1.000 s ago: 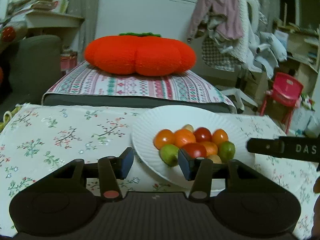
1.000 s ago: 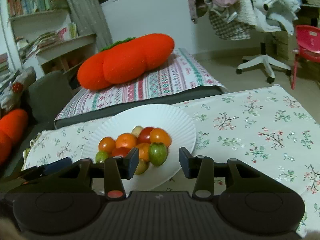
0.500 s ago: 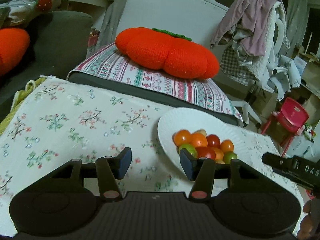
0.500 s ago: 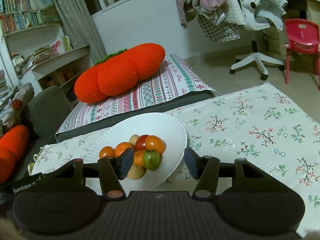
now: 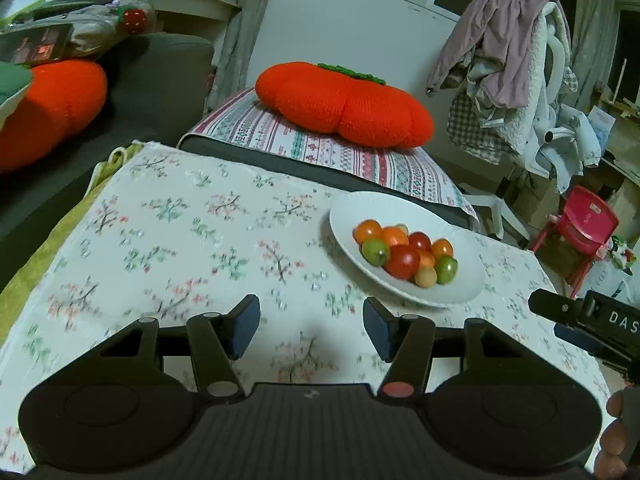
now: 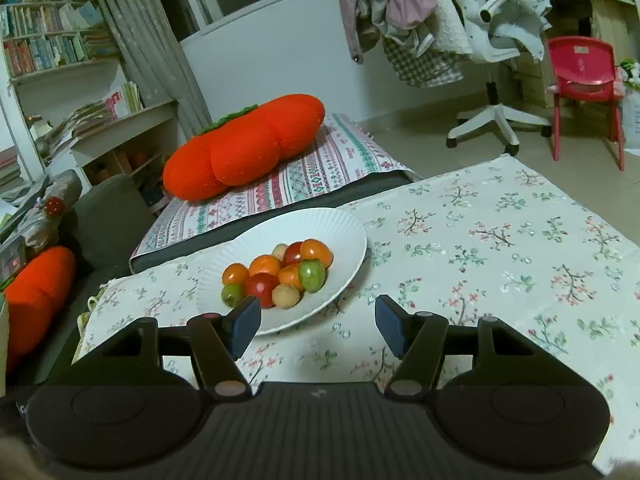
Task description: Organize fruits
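**Both grippers empty above the flowered desk, fruit piled on the white plate**

The left gripper hangs over the flowered cloth of the desk with its jaws parting and nothing between them; only bare cloth shows in the gap. From this gripper, the white plate lies at about one o'clock, near but apart from the right-hand finger. On the plate sits a heap of small fruits: red, orange and green ones, plus a pale yellowish one at the near edge. At three o'clock the black tip of the other tool enters the left wrist view, and fingertips of the person show at the lower right edge.

The right gripper is also empty, jaws spreading, with cloth showing between them. Its left-hand finger overlaps the near rim of the plate in the right wrist view; whether it touches the rim I cannot tell. The fruits lie at about eleven o'clock from this gripper, all within the plate, touching one another in a loose cluster.

Beyond the desk, at twelve o'clock, a striped mattress carries a large orange pumpkin-shaped cushion. A second orange cushion rests at ten o'clock on a dark sofa. At two o'clock a swivel chair draped with clothes stands on the floor, with a small red plastic chair just beside it. Bookshelves fill the far left wall.
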The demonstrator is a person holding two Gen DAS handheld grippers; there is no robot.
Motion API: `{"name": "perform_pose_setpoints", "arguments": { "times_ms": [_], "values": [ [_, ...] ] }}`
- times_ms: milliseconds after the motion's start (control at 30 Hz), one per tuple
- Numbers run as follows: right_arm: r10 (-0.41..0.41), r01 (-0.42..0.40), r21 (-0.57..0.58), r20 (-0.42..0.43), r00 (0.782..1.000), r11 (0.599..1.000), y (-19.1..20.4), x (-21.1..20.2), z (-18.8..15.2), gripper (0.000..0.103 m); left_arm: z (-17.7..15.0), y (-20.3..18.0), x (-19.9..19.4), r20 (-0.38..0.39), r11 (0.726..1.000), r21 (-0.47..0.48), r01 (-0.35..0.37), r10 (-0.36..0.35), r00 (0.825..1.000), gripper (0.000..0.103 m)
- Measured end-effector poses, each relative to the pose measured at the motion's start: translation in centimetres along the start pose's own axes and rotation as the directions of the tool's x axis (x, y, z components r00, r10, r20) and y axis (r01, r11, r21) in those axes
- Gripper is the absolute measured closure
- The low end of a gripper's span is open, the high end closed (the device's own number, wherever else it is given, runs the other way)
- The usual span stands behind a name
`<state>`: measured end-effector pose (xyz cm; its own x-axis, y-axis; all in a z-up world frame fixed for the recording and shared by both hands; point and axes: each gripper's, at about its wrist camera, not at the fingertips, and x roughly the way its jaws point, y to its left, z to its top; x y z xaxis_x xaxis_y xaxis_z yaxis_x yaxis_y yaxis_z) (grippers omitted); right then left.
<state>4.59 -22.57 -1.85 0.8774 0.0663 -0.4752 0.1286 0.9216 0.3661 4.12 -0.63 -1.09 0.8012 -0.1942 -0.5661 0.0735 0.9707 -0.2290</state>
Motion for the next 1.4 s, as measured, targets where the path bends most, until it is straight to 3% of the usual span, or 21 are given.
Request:
{"name": "perform_pose_setpoints", "arguments": {
  "times_ms": [300, 500, 767, 1167, 1400],
  "values": [
    [0.023, -0.023, -0.006, 0.013, 1.0, 1.0, 0.3, -3.5, -2.0, 0.037, -2.0, -1.2, -2.4, -0.012, 0.999, 0.053, -0.002, 0.003, 1.0, 0.049],
    [0.002, 0.001, -0.084, 0.029, 1.0, 0.996, 0.9, -4.9, -2.9, 0.036, -3.2, -1.8, -4.0, -0.001, 0.996, 0.081, -0.02, 0.02, 1.0, 0.047],
    [-0.012, 0.015, -0.077, 0.033, 0.999, 0.997, 0.5, -5.9, -3.7, 0.034, -4.3, -2.6, -5.6, 0.025, 0.992, 0.115, -0.044, 0.042, 0.999, 0.045],
    [-0.028, 0.03, -0.11, 0.018, 0.999, 0.993, 0.5, -6.1, -4.0, 0.022, -5.1, -2.8, -5.8, 0.043, 0.986, 0.14, -0.086, 0.08, 0.996, 0.03],
    [-0.044, 0.044, -0.117, 0.008, 0.999, 0.992, 0.3, -5.8, -4.0, 0.009, -5.2, -2.0, -5.5, 0.037, 0.987, 0.124, -0.1, 0.096, 0.995, 0.025]
  ]
}}
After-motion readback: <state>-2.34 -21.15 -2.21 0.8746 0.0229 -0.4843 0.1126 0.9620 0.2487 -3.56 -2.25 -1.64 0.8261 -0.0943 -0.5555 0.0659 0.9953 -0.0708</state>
